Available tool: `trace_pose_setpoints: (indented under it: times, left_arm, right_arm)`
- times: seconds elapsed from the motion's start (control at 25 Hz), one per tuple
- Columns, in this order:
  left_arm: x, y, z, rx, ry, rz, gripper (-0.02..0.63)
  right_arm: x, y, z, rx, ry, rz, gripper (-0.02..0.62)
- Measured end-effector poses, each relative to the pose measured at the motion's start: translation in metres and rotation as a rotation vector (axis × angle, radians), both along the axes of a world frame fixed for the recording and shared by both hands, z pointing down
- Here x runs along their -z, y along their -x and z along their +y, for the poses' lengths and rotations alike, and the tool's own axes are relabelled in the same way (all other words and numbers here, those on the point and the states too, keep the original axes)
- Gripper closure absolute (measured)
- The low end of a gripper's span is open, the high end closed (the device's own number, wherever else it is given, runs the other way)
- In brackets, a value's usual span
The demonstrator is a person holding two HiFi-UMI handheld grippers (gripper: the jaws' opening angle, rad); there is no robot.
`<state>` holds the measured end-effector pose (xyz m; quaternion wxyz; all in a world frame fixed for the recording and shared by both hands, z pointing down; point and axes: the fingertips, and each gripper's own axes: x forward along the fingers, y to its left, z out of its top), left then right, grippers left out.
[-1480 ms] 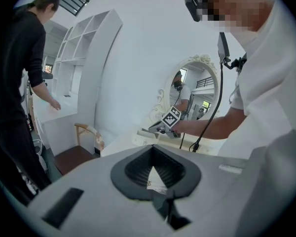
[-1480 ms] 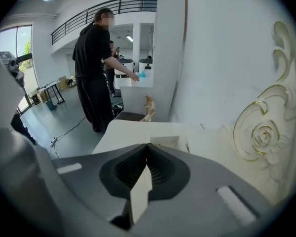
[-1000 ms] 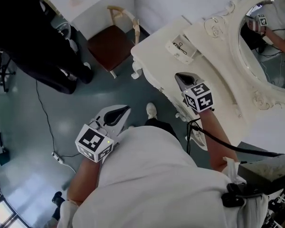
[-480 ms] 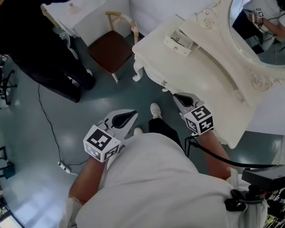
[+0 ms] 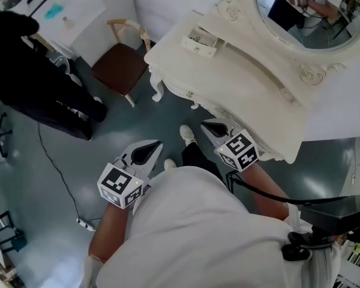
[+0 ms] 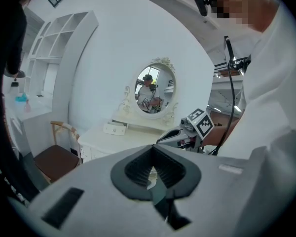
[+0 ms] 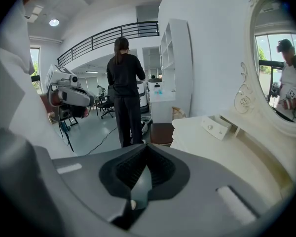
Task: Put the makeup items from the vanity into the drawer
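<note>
The white vanity (image 5: 240, 77) with its oval mirror (image 5: 300, 11) stands ahead of me, and a small white drawer box (image 5: 199, 42) sits on its top. No makeup items show on the tabletop. My right gripper (image 5: 211, 126) hovers just off the vanity's front edge, shut and empty. Over the floor to the left, my left gripper (image 5: 149, 149) is also shut with nothing in it. The left gripper view looks along its closed jaws (image 6: 150, 171) at the vanity (image 6: 113, 141) and the right gripper (image 6: 176, 136). The right gripper view (image 7: 140, 176) shows the tabletop (image 7: 222, 154) and drawer box (image 7: 216, 126).
A wooden chair with a brown seat (image 5: 117, 65) stands left of the vanity. A person in black (image 5: 36, 83) stands farther left beside a white counter (image 5: 66, 5). A cable (image 5: 54, 155) runs over the grey floor. My own feet (image 5: 186, 135) are below the vanity front.
The right gripper has come back from over the vanity top to off its front edge. The view has swung so the vanity sits higher and more to the left. Both grippers stay shut.
</note>
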<state>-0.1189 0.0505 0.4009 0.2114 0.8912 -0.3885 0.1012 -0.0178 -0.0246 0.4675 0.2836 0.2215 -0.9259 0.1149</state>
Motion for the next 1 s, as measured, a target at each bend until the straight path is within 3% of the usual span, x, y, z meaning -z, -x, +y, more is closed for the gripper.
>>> trace_pose_setpoints:
  times: [1.0]
  left_arm:
    - [-0.008, -0.004, 0.034, -0.010, -0.005, 0.006, 0.603]
  right_arm:
    - [0.004, 0.012, 0.042, 0.044, -0.043, -0.002, 0.595]
